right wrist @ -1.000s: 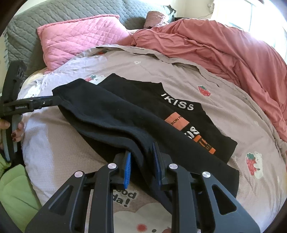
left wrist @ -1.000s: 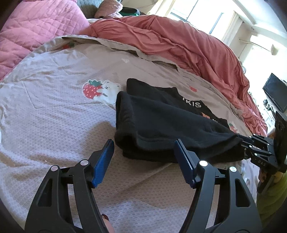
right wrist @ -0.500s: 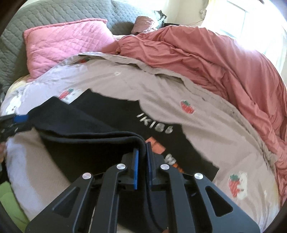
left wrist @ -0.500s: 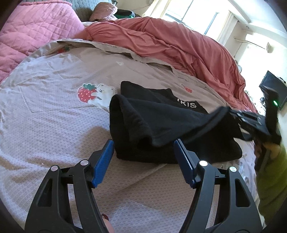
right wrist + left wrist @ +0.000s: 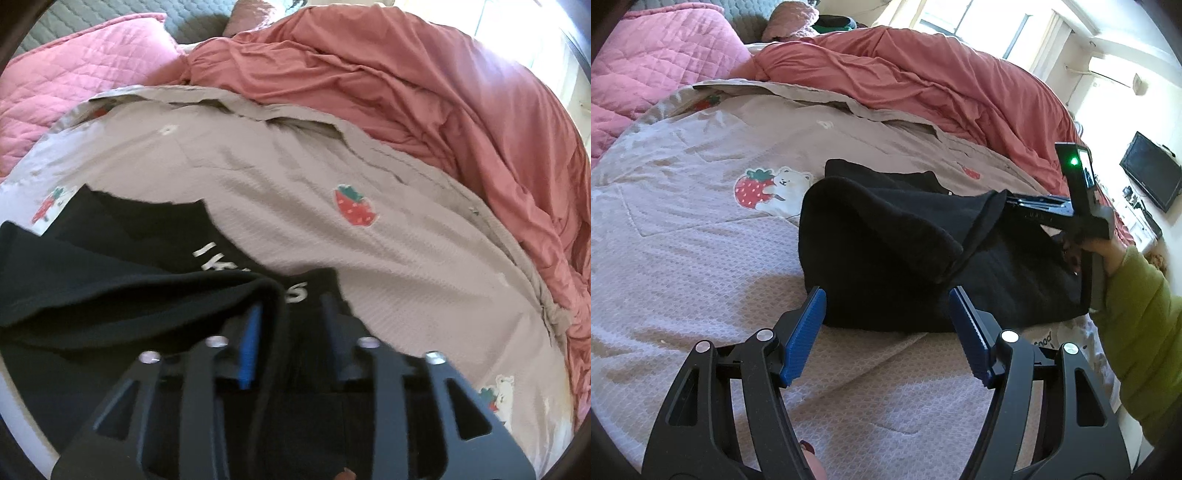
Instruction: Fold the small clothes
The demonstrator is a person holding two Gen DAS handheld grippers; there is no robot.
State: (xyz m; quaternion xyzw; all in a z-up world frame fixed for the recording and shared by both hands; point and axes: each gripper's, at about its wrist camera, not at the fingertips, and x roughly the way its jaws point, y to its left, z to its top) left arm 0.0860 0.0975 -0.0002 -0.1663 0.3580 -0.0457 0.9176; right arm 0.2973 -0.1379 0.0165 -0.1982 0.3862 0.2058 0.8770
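The black garment (image 5: pixel 905 254) lay part-folded on the bed's grey strawberry-print cover (image 5: pixel 701 240). The left gripper (image 5: pixel 886 321) hovered just short of its near edge, jaws wide and empty. The right gripper (image 5: pixel 291 332) had just been opening its jaws; a fold of the black cloth still hung between them, apparently loose.

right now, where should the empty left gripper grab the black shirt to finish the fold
Take the black shirt at its thick rolled fold on the near left, coming in low from the front edge. That bulge stands up off the bedspread, right ahead of the open left gripper, so the pads can probably straddle it.
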